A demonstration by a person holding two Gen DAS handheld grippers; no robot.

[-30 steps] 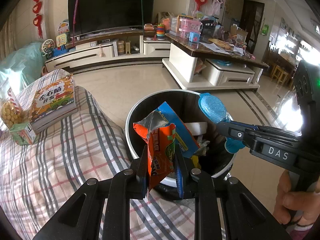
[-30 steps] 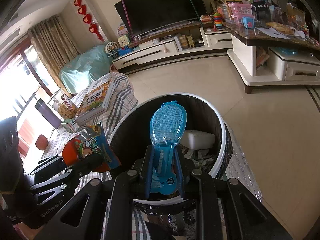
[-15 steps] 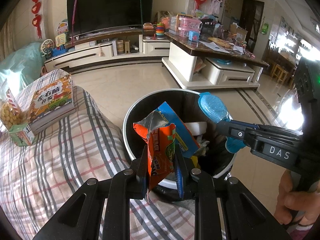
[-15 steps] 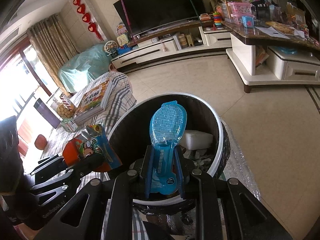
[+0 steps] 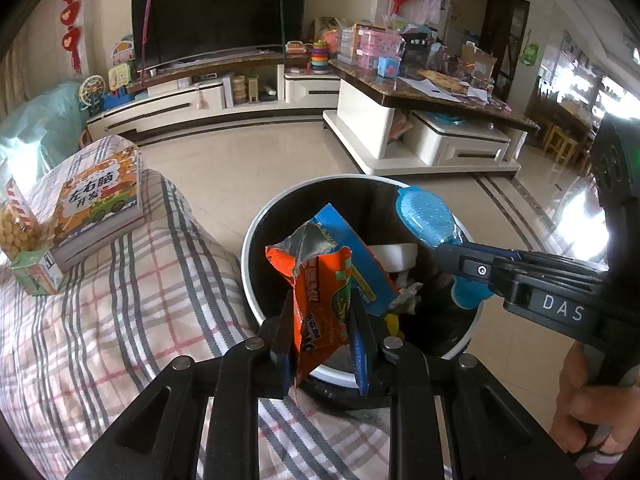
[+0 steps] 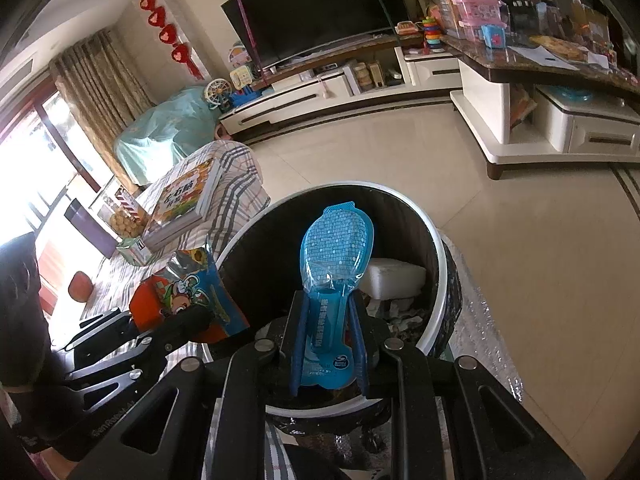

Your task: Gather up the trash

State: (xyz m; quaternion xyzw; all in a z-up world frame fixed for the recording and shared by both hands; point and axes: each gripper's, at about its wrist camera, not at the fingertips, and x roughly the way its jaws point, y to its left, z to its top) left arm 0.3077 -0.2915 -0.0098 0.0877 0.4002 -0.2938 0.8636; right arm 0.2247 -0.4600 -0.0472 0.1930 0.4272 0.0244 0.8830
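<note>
Living room setup: big dark TV [image 5: 220, 12] on a long white cabinet, shiny tile floor, and up close a surface covered in a plaid cloth [image 5: 100, 320]. On that cloth sit a colourful book [image 5: 100, 208], a small green carton [image 5: 36, 276] and a bag of yellow snack balls [image 5: 18, 228], all bunched together at the far end.

Right beside the surface stands a round trash bin [image 5: 250, 240] with a white rim and dark inside. Some white foam and crumpled bits are already lying in it.

Left gripper [image 5: 322, 332] is over the near rim of the bin with a torn orange snack wrapper [image 5: 320, 300] between its fingers, plus a blue wrapper [image 5: 360, 264] tucked just behind it. Its fingers are easing apart right now, with the orange wrapper sitting upright in there and looking pinched.

Right gripper [image 6: 328, 344] is clenched on a blue spoon-shaped plastic package [image 6: 336, 248], holding it over the bin opening, the wide end pointing away from the camera. A hand [image 5: 592, 400] grips the right tool's handle.
</note>
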